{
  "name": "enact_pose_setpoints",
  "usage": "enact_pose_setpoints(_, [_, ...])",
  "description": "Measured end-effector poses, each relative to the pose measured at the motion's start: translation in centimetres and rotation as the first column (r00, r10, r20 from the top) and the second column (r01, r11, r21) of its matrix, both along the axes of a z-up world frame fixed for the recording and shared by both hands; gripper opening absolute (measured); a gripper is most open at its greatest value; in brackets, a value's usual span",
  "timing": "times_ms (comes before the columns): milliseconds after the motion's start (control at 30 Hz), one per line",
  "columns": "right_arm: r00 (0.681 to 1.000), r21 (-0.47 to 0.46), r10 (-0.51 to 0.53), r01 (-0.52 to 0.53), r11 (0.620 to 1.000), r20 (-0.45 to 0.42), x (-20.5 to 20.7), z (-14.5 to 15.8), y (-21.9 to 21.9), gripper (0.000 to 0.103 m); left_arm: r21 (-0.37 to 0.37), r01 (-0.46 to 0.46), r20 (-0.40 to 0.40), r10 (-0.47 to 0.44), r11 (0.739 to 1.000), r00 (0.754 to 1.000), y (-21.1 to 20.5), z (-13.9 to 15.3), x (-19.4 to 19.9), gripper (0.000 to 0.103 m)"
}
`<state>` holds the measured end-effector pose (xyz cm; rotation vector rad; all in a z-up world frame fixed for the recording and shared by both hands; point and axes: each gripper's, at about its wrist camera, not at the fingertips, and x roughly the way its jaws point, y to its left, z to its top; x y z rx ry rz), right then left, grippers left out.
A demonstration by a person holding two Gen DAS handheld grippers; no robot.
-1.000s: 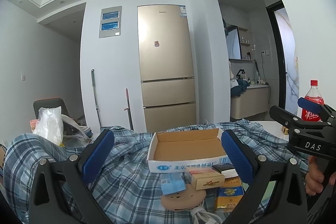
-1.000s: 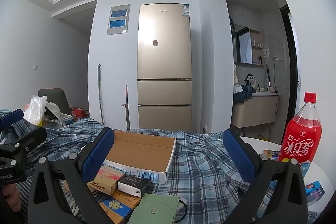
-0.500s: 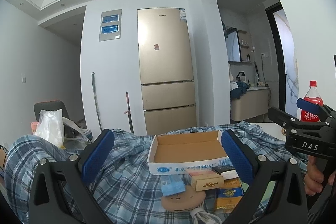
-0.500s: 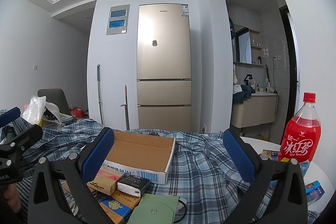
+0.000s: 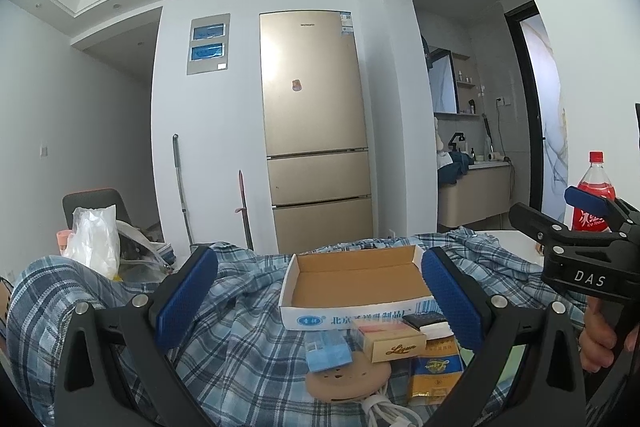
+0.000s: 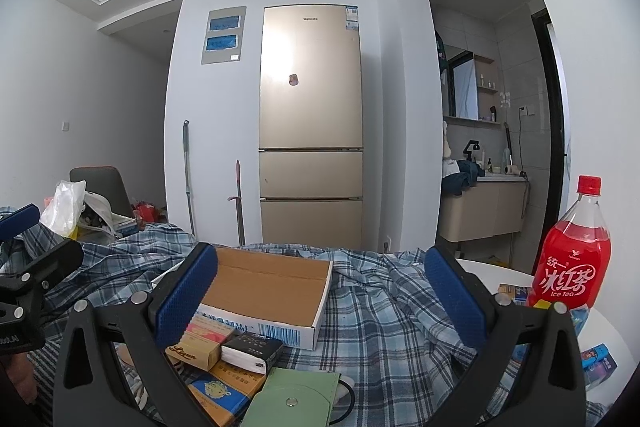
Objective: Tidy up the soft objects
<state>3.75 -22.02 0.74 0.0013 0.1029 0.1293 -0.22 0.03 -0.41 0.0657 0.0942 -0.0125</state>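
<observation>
A blue plaid shirt (image 5: 240, 343) (image 6: 380, 315) lies crumpled across the white table. On it rests an empty cardboard tray (image 5: 356, 279) (image 6: 264, 287). Small boxes sit in front of the tray: a tan box (image 5: 394, 341) (image 6: 196, 345), a black-and-white box (image 6: 252, 347), a blue packet (image 5: 326, 351), a yellow-blue pack (image 5: 434, 371), a round tan disc (image 5: 348, 377) and a green pouch (image 6: 296, 399). My left gripper (image 5: 316, 301) is open above the shirt, nothing between its pads. My right gripper (image 6: 320, 297) is open too, held over the tray and shirt.
A red iced-tea bottle (image 6: 572, 259) (image 5: 594, 195) stands on the white table (image 6: 604, 331) at the right, with small packets near it. A white plastic bag (image 5: 94, 239) sits at the left by a chair. A gold fridge (image 5: 316, 131) stands behind.
Both grippers stay open. The left view has tilted slightly, so the tray and boxes sit a little higher in it. The right view is nearly unchanged.
</observation>
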Motion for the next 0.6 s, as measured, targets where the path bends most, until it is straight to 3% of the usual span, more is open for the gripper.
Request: enact_pose_setpoints(600, [1.0, -0.005, 0.0, 0.0, 1.0, 0.01, -0.4, 0.14, -0.16, 0.103, 0.001, 0.0, -0.002, 0.0, 1.0, 1.0, 0.07, 0.04, 0.1, 0.103])
